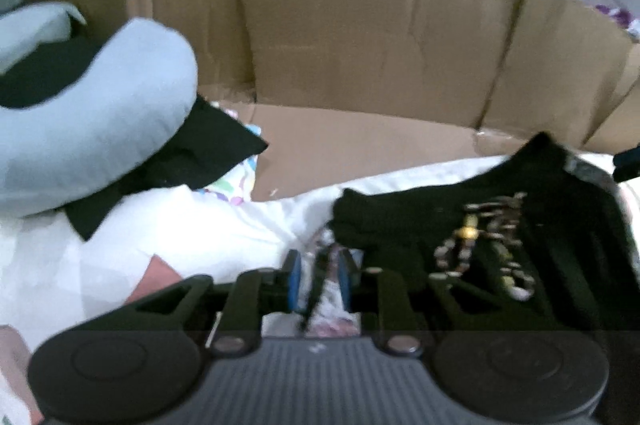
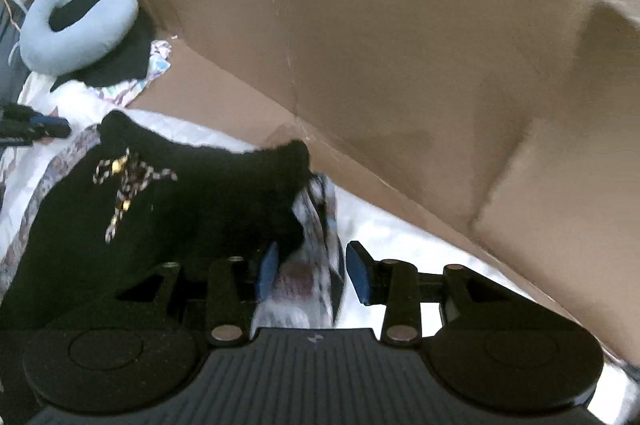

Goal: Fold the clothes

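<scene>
The black garment (image 1: 500, 221), with a braided cord (image 1: 480, 245) and small gold beads on its front, lies on a white bed sheet (image 1: 180, 237). A cardboard wall (image 1: 360, 37) stands behind it. It seems to be shorts or trousers with a drawstring, but the blur does not let me be sure.

The garment stretches sideways between the two tongs, so its long axis runs from one hand to the other. From the left tongs (image 1: 318, 279) it lies to the right and a little ahead. From the right tongs (image 2: 314, 271) it lies to the left and ahead. Each hand is therefore near its own end of the cloth, and neither is clearly nearer to the middle.

The left tongs stand narrow, and a strip of patterned fabric runs between the blue pads (image 1: 295, 275); it looks pinched, though the blur leaves some doubt. The right tongs stand wider, with a bunch of patterned fabric (image 2: 308, 265) from the garment's edge between the pads, and a gap shows beside the right pad, so I judge they do not clamp it.

A grey neck pillow (image 1: 100, 113) lies well apart to the left on other dark cloth.
</scene>
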